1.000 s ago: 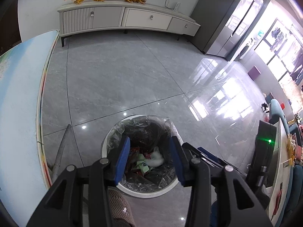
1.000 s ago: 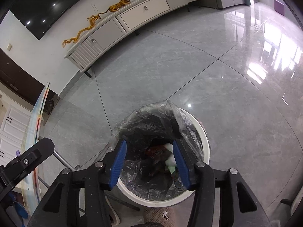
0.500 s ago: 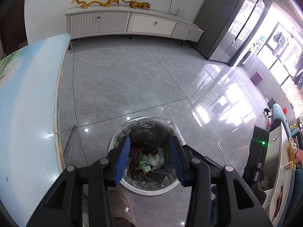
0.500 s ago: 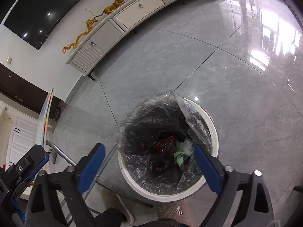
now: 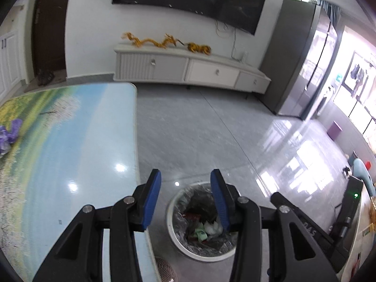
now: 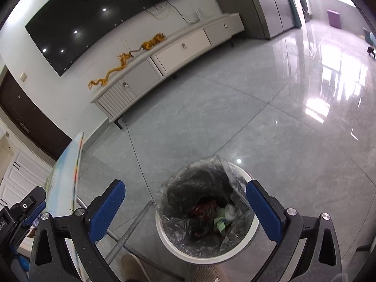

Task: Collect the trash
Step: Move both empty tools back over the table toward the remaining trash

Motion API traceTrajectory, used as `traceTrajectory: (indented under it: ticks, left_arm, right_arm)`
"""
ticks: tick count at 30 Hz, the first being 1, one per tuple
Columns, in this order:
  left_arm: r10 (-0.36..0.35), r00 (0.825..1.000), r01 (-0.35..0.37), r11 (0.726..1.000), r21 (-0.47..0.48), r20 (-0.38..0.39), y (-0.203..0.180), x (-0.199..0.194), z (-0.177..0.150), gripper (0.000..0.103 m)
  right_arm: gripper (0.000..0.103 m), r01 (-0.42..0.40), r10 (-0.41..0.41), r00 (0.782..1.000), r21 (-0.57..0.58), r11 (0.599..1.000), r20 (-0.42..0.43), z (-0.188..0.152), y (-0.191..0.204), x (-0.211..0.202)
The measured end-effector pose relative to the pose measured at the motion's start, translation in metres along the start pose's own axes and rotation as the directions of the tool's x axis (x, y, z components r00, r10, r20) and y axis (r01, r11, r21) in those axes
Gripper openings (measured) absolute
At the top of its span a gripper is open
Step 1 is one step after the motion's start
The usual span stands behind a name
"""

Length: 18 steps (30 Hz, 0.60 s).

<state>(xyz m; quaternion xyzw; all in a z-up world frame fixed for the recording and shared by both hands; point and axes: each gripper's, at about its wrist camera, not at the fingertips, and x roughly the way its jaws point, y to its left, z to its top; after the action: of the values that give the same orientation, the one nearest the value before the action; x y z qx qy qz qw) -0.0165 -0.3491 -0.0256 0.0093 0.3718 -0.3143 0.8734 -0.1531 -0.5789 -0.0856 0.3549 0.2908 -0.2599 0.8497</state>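
Above the white round bin with its clear plastic liner (image 6: 208, 213), the right tool (image 6: 185, 209) hangs released and empty, crumpled wrappers lying inside. The left tool (image 5: 185, 199) is released too, pointing past the landscape-printed counter (image 5: 70, 164). Next step, I judge: fetching the purple crumpled wrapper (image 5: 9, 136) at its far left.

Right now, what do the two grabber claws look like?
Both are black plastic frames with silver round bolts at the joints. The left gripper and right gripper each have two flat blue finger pads. White letters mark black parts nearby.

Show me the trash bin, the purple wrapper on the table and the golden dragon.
trash bin (image 6: 164, 237), right wrist view, white rim
purple wrapper (image 5: 9, 132), left wrist view, crumpled middle
golden dragon (image 5: 152, 42), left wrist view, body
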Motion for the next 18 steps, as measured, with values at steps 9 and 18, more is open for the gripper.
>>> traceTrajectory:
  ticks: [9,18]
  left_arm:
    - [0.092,0.988,-0.086,0.995,-0.054,0.124,0.036,-0.048,-0.002,0.042]
    - [0.176,0.959,-0.157,0.982,-0.101,0.223,0.062,-0.104,-0.004,0.062]
  right_arm:
    - [0.103,0.014,-0.002,0.994,-0.104,0.995,0.112,-0.001,0.041,-0.043]
    - [0.103,0.105,-0.059,0.976,-0.217,0.971,0.209,-0.014,0.084,-0.083]
